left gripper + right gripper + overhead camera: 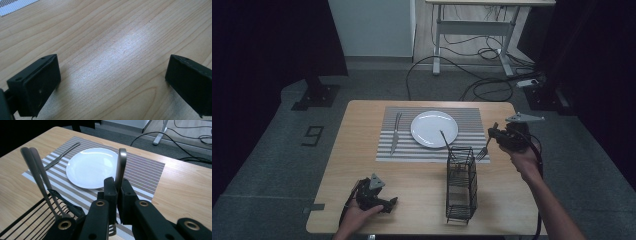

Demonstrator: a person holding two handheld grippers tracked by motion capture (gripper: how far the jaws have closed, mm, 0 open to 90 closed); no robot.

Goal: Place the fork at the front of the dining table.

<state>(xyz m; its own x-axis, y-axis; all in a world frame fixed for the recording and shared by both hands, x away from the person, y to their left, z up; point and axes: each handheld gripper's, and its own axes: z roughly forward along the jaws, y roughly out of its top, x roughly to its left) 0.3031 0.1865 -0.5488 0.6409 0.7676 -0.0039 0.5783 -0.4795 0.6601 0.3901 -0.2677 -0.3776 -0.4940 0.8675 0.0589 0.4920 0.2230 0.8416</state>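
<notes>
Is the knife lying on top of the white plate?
No, the knife lies on the striped placemat, to the left of the plate.

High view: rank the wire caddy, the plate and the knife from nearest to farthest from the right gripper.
From the right gripper, which is shut on a fork at the table's right edge:
1. Wire caddy, just left of it and toward the person.
2. Plate, farther left, on the middle of the striped mat.
3. Knife, on the mat's left end, beyond the plate.
</notes>
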